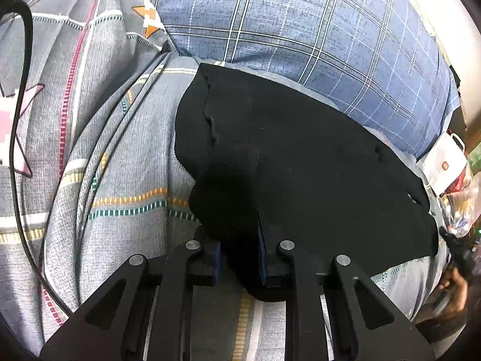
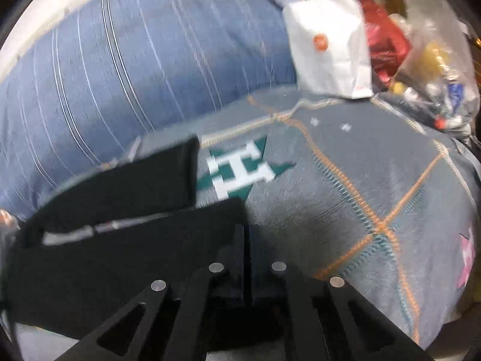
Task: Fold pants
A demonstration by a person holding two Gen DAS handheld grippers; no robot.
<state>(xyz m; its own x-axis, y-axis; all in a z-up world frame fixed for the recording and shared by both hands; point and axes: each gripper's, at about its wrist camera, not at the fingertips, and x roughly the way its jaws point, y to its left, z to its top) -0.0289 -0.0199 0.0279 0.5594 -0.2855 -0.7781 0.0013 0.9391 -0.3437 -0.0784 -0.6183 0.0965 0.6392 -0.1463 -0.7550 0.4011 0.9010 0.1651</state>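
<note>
The black pants lie on a grey patterned bedspread. My left gripper is shut on a bunched corner of the pants at their near left edge. In the right wrist view, which is blurred, the pants show as two black legs stretching left, one behind the other. My right gripper is shut on the end of the near leg, a little above the bedspread.
A blue plaid pillow lies behind the pants, also in the right wrist view. A white paper bag, a red bag and a clear plastic bag stand at the bed's far right. A black cable hangs at left.
</note>
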